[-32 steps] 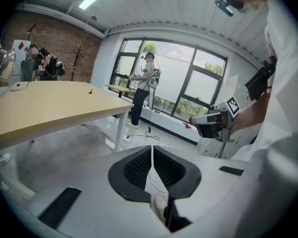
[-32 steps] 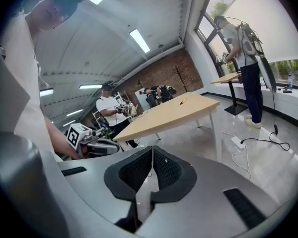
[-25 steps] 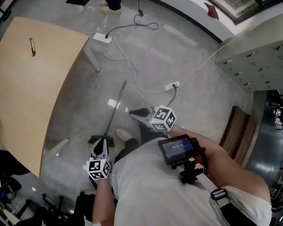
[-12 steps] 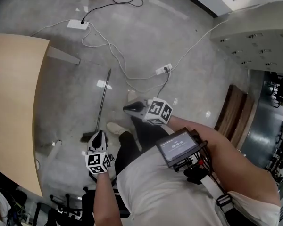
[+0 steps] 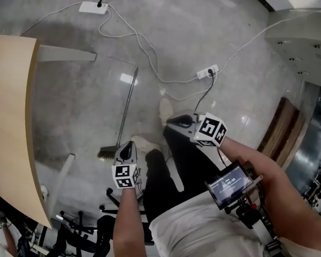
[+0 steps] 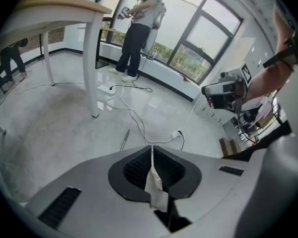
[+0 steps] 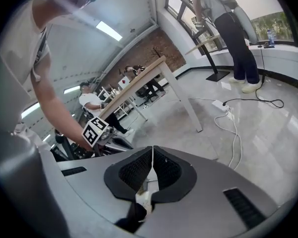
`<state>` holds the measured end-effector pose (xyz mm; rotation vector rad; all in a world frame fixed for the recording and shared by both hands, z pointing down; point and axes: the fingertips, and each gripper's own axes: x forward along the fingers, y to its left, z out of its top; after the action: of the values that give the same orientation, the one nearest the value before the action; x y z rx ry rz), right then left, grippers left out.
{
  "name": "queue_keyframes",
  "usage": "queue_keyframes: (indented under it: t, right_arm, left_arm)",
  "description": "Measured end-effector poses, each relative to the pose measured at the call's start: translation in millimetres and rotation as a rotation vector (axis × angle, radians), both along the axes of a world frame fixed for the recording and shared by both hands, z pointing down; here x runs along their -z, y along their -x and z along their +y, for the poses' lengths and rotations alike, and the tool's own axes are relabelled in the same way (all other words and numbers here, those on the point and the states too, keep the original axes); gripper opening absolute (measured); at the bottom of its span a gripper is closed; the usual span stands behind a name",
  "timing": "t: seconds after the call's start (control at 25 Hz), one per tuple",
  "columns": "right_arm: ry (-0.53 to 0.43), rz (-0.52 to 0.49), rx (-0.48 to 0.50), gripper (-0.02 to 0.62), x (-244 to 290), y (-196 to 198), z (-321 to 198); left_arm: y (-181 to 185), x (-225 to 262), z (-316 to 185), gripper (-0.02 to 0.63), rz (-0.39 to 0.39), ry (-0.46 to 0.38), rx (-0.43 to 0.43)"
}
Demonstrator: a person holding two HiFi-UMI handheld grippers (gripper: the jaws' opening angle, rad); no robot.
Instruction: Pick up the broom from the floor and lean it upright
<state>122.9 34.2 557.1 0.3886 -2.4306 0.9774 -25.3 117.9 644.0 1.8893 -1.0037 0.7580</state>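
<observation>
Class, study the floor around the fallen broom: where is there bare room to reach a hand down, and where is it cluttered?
Bare floor lies between the table edge and the broom handle, and again beyond the white cable toward the cabinet. Crowded: cables right of the handle, chair bases near the brush head.

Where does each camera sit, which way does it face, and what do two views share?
Head view: on the head, steeply down at the broom; forearms, left gripper, right gripper show.
Left gripper view: on that gripper, along its shut jaws toward the windows; right arm shows.
Right gripper view: on that gripper, along its shut jaws toward the table; left forearm shows.
Shared: head and left gripper views both show the broom.
</observation>
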Motion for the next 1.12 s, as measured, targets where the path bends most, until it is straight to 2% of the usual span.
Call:
queue_keyframes:
  t: [0.24, 0.6, 0.8, 1.12]
  right_arm:
    - [0.011, -0.005, -0.013, 0.018, -59, -9, -14]
    - [-0.042, -0.016, 0.051, 0.018, -134, -2, -46]
    - [-0.050, -0.012, 0.056, 0.018, -169, -3, -58]
    - [-0.066, 0.026, 0.004, 0.018, -226, -25, -82]
  left_arm:
    - [1, -58, -9, 0.018, -0.076, 0.040, -0.066]
    - [17, -159, -22, 0.018, -0.140, 0.124, -0.124]
    - [24, -217, -24, 0.018, -0.150, 0.167, -0.098]
    - [6, -301, -45, 0.018, -0.151, 0.158, -0.171]
